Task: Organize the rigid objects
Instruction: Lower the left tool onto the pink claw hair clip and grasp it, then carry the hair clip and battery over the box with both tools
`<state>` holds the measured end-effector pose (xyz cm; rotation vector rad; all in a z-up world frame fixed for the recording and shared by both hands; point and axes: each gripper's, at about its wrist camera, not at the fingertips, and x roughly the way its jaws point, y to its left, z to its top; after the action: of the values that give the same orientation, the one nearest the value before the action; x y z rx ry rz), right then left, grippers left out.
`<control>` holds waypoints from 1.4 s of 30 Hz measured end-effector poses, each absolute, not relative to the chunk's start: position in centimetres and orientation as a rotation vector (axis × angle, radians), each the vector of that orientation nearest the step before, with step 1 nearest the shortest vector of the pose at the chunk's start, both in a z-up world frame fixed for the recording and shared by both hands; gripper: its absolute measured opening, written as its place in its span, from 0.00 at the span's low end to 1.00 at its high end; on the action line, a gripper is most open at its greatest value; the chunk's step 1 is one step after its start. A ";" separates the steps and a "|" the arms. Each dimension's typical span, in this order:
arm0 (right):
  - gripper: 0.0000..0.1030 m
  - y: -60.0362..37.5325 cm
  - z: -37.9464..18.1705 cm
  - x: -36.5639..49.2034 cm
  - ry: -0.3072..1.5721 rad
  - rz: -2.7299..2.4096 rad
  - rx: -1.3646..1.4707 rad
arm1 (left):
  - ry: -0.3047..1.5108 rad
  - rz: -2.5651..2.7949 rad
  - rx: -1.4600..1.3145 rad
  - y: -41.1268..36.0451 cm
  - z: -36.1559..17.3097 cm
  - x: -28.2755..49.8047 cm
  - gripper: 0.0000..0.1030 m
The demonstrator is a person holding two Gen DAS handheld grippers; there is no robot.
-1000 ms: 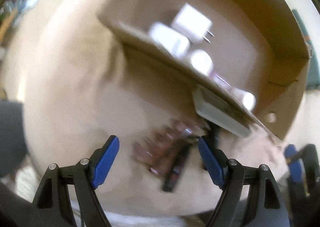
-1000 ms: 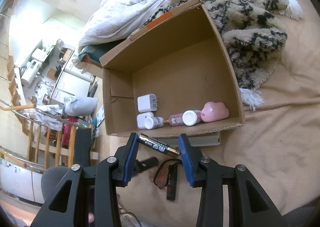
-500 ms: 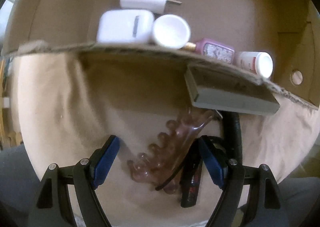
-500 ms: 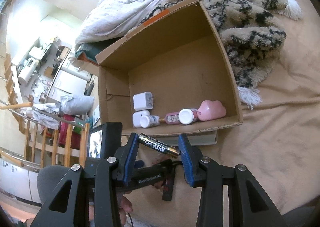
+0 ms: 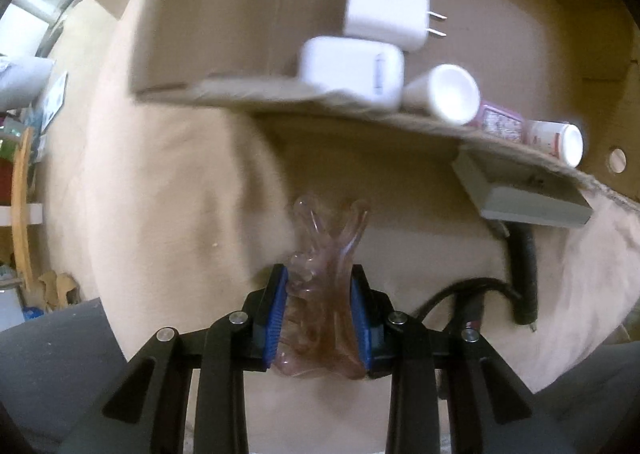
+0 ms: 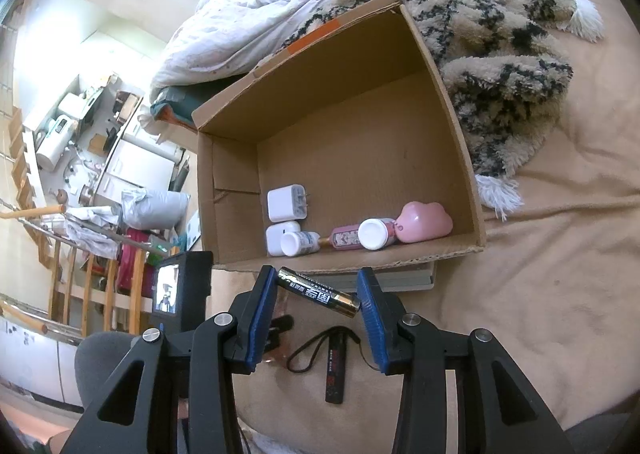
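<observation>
Now the left tool (image 5: 318, 310), jaws just closed, seemingly pinches the translucent hair claw clip (image 5: 320, 290) on the bed while the right tool (image 6: 318, 308) pinches an AA battery (image 6: 320, 292); next, both go into the cardboard box (image 6: 448, 102).

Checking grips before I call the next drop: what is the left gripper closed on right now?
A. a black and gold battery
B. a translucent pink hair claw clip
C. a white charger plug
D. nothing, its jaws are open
B: in the left wrist view the left gripper has just closed its blue pads on the translucent pink hair claw clip; the battery sits in the right gripper.
</observation>
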<state>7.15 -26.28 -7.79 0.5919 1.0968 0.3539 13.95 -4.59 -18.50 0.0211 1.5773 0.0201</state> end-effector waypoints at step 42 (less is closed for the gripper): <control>0.42 -26.2 -7.0 5.6 1.036 0.285 0.457 | 1.212 0.031 -0.027 3.0 -3.0 8.5 0.31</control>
<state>5.57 -26.17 -6.95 0.4567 1.0363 0.2855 8.55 3.04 -3.01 -0.0267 1.2120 0.0309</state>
